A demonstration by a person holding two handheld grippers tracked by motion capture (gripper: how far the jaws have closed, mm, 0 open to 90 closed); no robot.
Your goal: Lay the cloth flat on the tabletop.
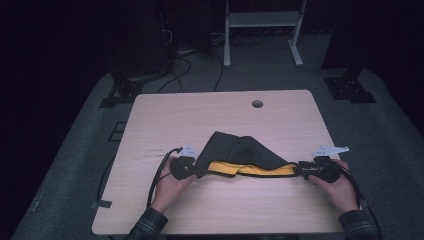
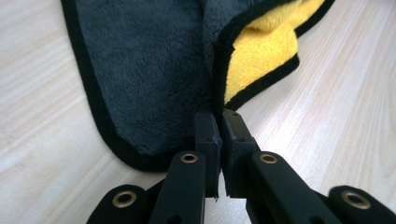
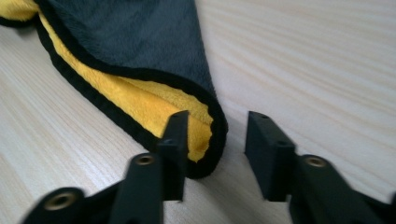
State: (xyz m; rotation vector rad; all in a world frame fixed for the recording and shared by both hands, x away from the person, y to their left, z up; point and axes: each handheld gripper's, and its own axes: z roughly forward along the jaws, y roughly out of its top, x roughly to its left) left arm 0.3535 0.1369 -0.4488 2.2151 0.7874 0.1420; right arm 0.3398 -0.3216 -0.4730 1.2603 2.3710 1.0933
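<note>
A dark grey cloth (image 1: 240, 149) with black trim and a yellow underside lies folded on the wooden table (image 1: 200, 112), stretched between my two grippers. My left gripper (image 1: 198, 170) is at the cloth's left end. In the left gripper view its jaws (image 2: 219, 120) are pressed together on the black trimmed edge of the cloth (image 2: 149, 70). My right gripper (image 1: 301, 169) is at the right end. In the right gripper view its jaws (image 3: 217, 131) stand apart around the corner of the cloth (image 3: 130, 42); the right pad is clear of it.
A round cable hole (image 1: 257, 104) sits near the table's far edge. Behind the table, the legs of a white frame (image 1: 262, 20), cables and black stand feet (image 1: 350, 89) are on the grey floor. A hand holds each gripper near the front edge.
</note>
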